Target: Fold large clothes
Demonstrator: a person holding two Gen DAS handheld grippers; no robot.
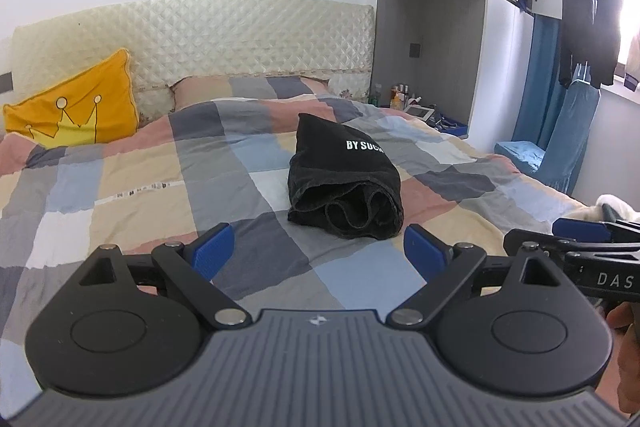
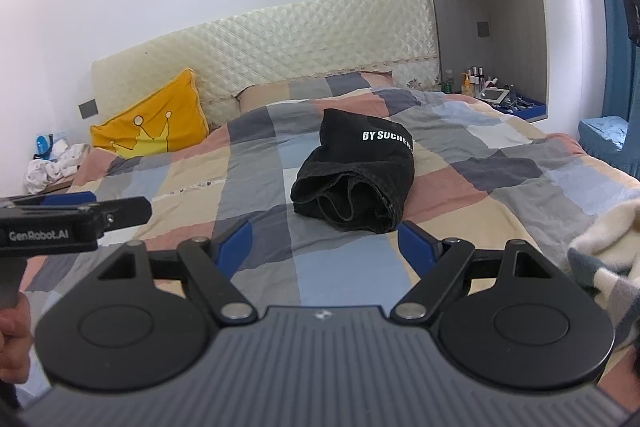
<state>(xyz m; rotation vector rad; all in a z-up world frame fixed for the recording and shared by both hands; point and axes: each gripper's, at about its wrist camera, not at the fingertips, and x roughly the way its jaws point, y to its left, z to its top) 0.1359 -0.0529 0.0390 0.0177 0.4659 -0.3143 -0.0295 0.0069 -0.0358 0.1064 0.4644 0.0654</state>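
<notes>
**Black garment lies bundled on the bed, both tools held back and empty**

Standing at the foot of the bed [image 1: 120, 163], I see a black garment [image 1: 346, 183] with white lettering resting on the checked quilt, near the middle of the mattress. It is gathered into a compact bundle, its layered edges showing at the near end; it reads as folded or rolled, though loosely and not flat. From either tool it sits at about twelve o'clock, a little way ahead of the fingertips and clear of them.

The left tool [image 1: 316, 251] has its jaws spread wide with nothing between them. The right tool [image 2: 324, 247] is likewise wide and empty. Both hover above the quilt, side by side, each visible at the edge of the other's view.

A yellow cushion [image 1: 76, 111] leans at ten o'clock against the headboard, and a pale cloth [image 2: 604, 243] lies at three o'clock by the right tool.

This fits two stages: a bundle just set down after folding, or one waiting to be opened and folded neatly. The pictures do not settle which. Any grasp on it would need to catch one layer's edge, since the soft folds would slip apart.
</notes>
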